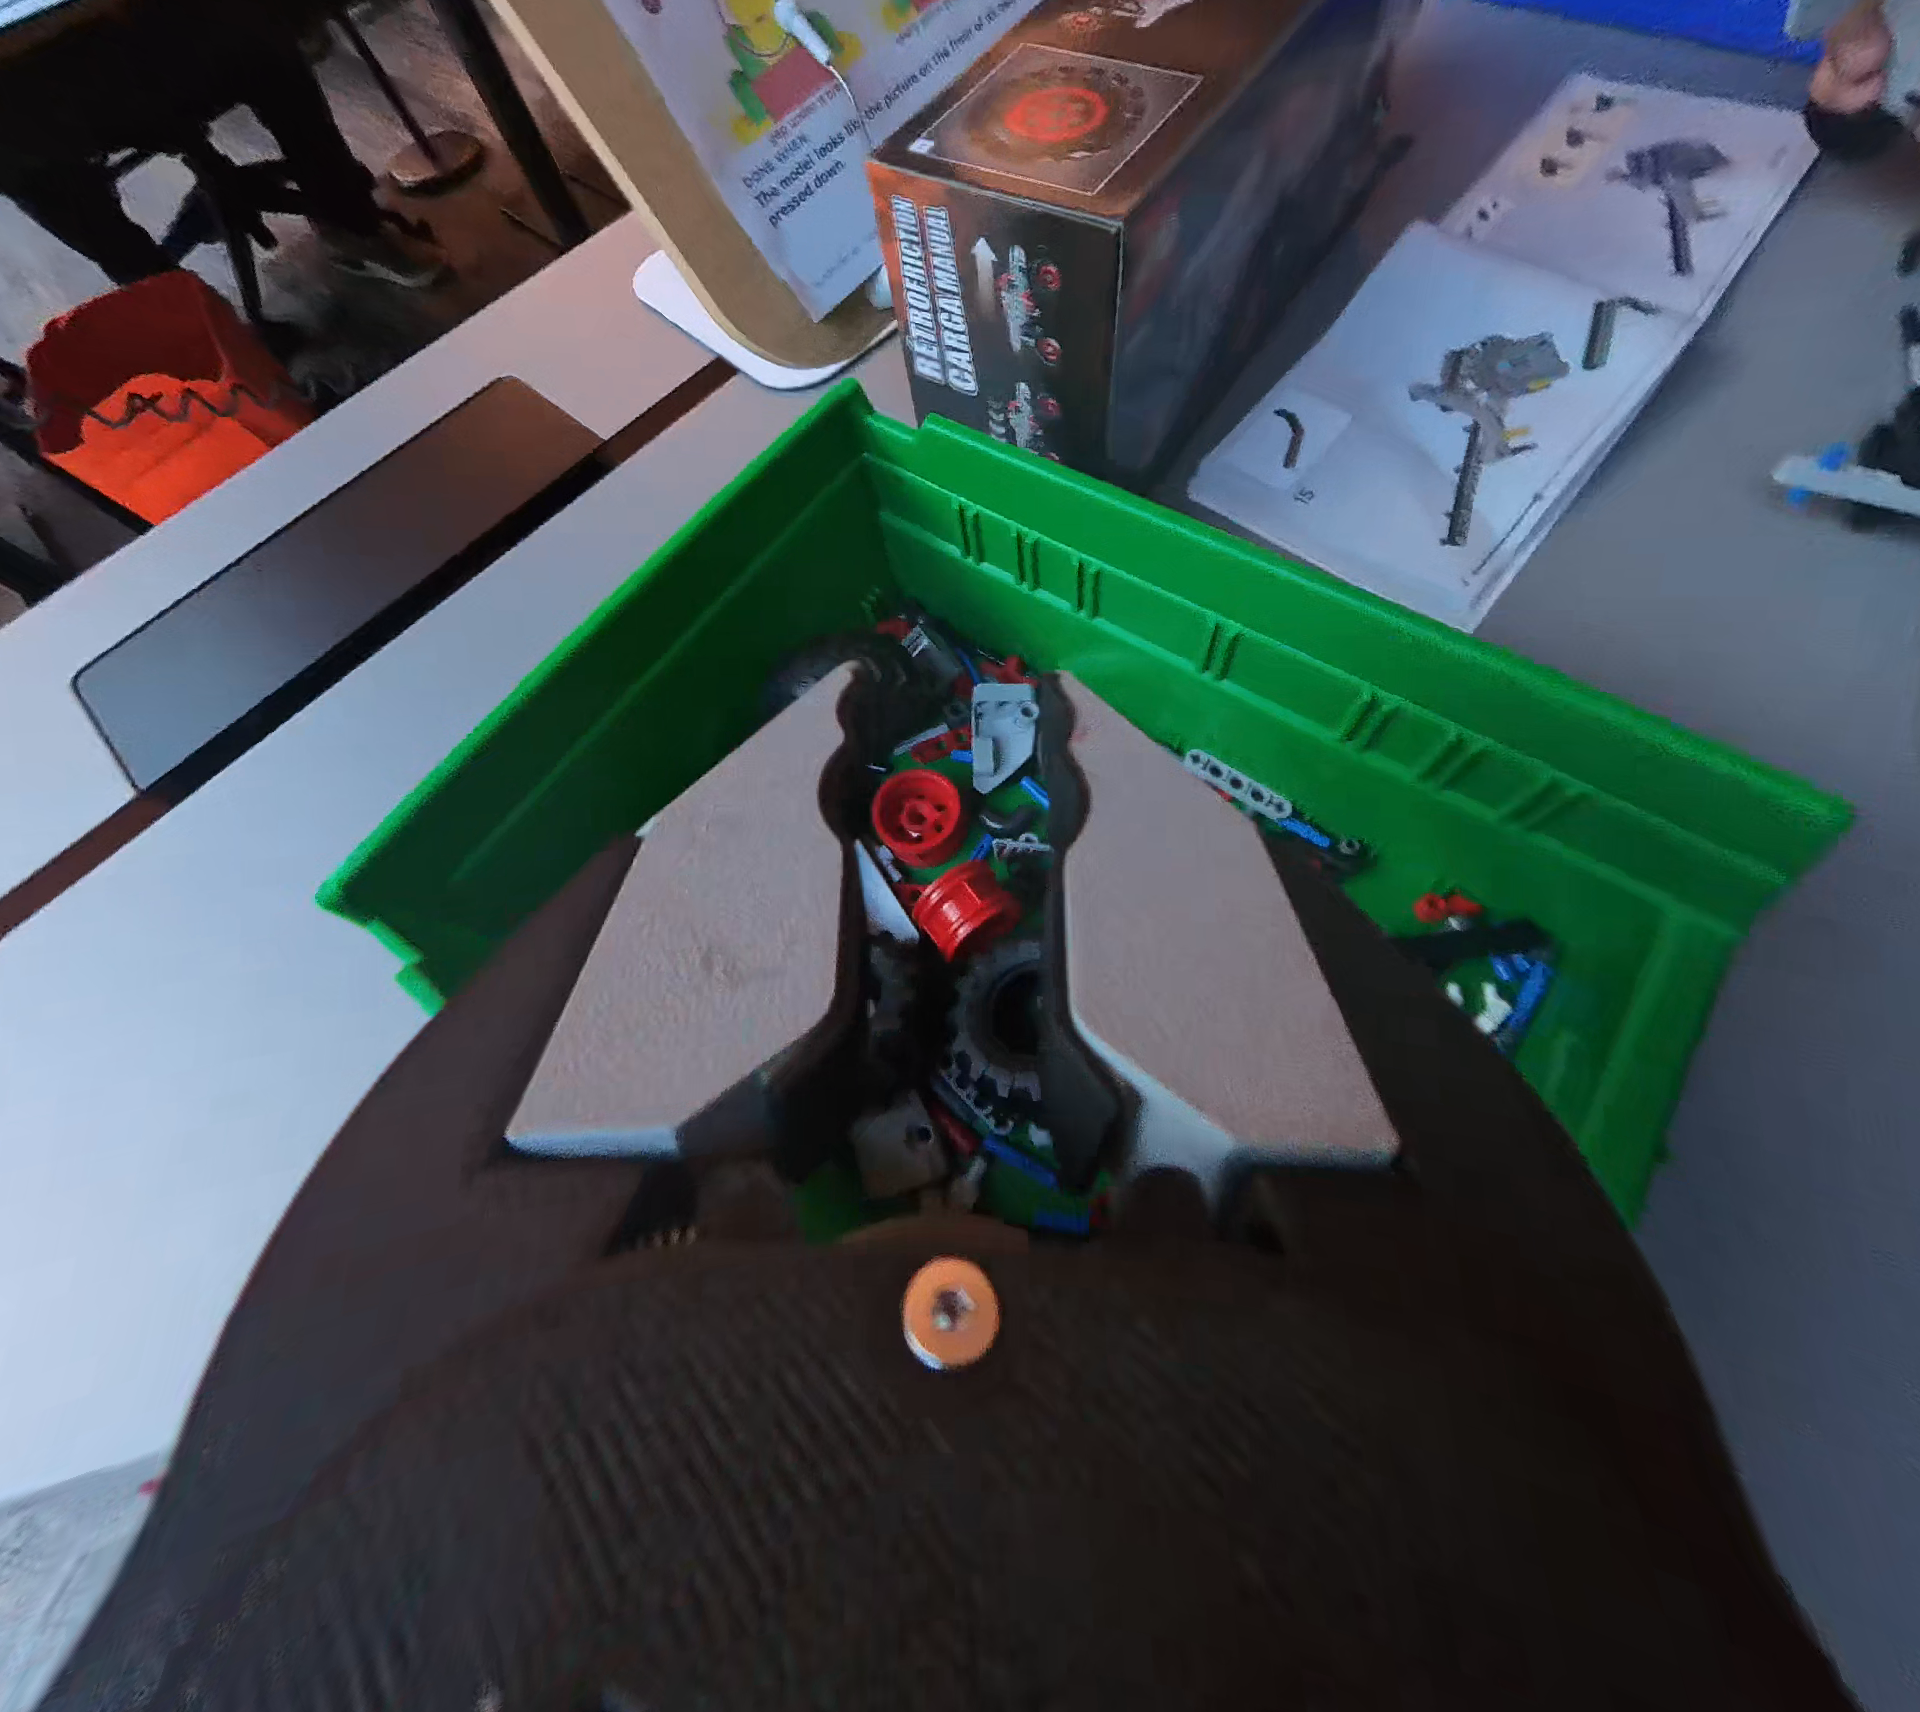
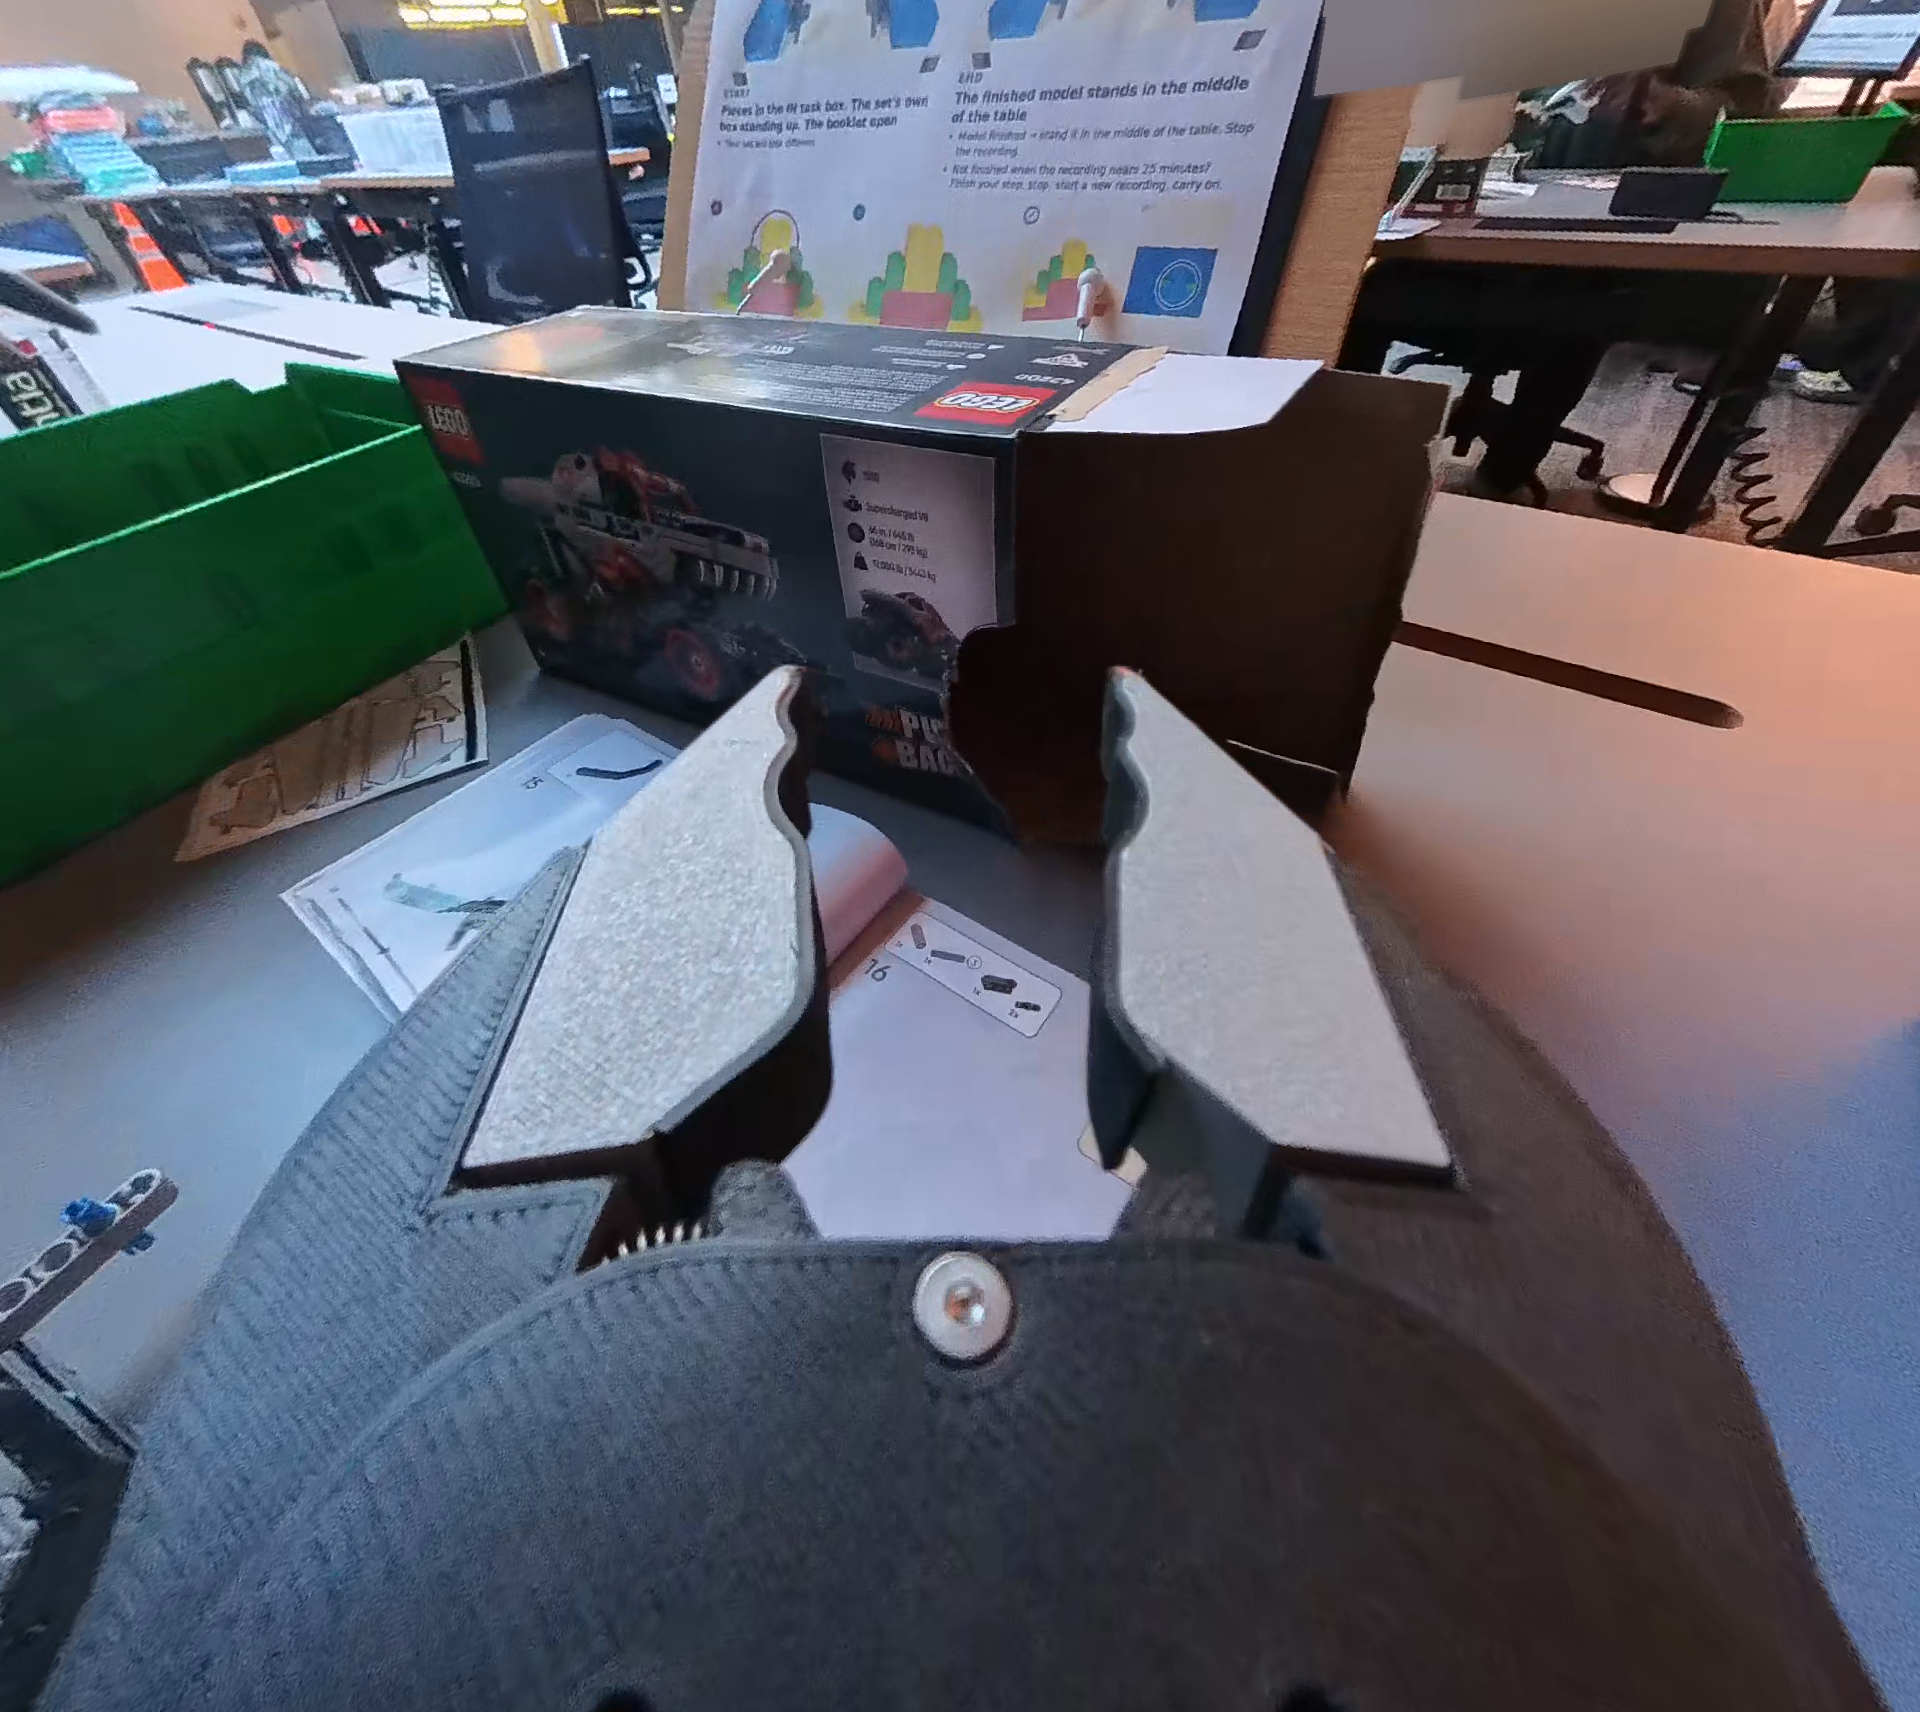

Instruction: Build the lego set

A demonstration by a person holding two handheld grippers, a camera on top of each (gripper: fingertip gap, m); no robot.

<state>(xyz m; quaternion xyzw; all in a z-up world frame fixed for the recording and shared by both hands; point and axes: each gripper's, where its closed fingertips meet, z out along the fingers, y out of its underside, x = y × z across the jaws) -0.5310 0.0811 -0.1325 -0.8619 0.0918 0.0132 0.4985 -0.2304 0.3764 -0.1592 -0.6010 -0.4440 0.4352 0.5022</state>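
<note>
Background clutter around the work table

An orange bin sits low on the floor at left, a black mesh chair stands behind, and a printed sheet hangs clipped to its board, with a dark desk farther right.
</note>
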